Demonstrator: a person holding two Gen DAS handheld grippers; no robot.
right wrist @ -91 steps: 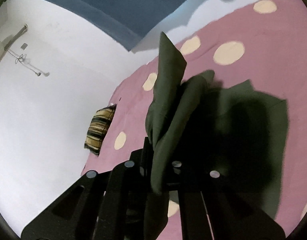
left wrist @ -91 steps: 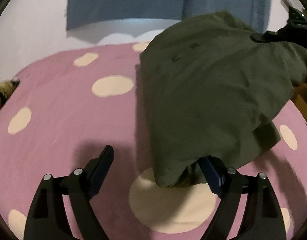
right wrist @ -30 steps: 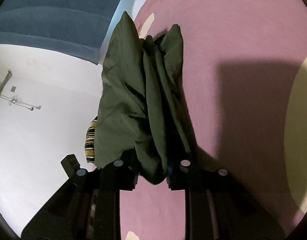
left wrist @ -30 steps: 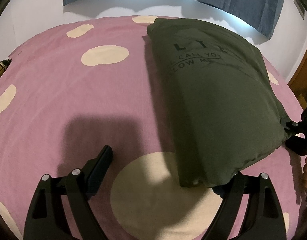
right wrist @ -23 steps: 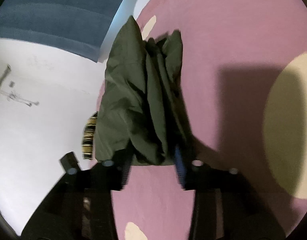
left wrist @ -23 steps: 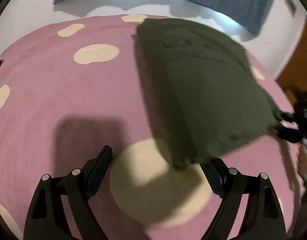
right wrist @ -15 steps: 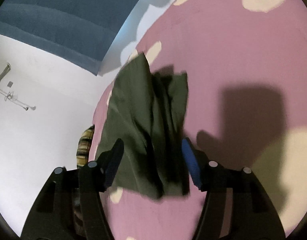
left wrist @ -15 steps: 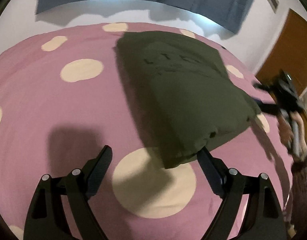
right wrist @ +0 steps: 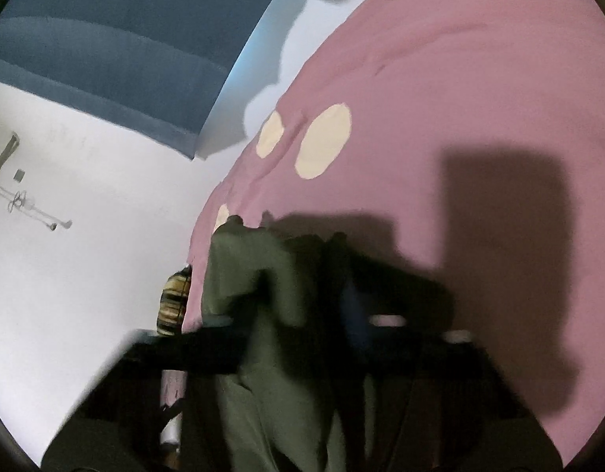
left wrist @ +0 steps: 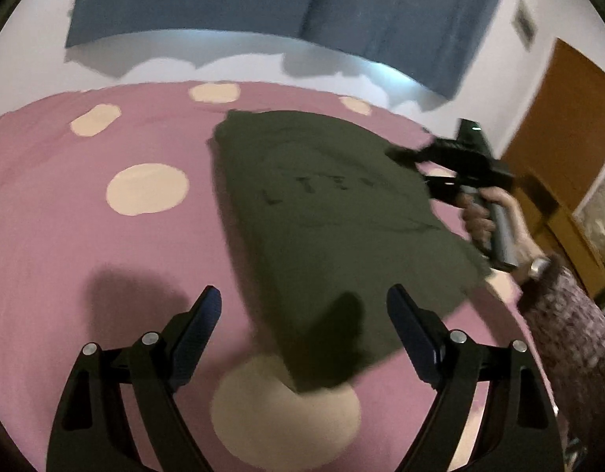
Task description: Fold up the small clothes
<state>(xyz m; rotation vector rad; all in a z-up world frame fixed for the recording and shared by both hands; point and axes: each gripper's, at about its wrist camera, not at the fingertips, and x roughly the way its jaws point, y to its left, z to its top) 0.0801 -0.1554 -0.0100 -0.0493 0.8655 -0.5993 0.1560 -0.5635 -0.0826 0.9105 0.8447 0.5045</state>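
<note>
While the left claw stands wide with nothing between its fingers, the near corner of the dark green shirt lies just ahead of it and slightly toward its right finger, flat on the pink spotted bed cover. Shirt is already folded into a rough rectangle; its long axis runs from that near corner away and up-left toward the far side of the bed, with faint lettering across the middle. Right claw sits at the shirt's far right edge, hand on the grip below it. Right wrist view is blurred: jaws are closing, and green cloth is bunched between them, so I read it as clenched on that edge of the shirt. Judgement: the next fold turns on the far right edge, and the right claw is on it, while the left is nearer the near short edge only. Left would need to drop forward and down onto the near corner to pin or lift it. Risk: a pull from the right alone could drag the stacked layers askew.
</note>
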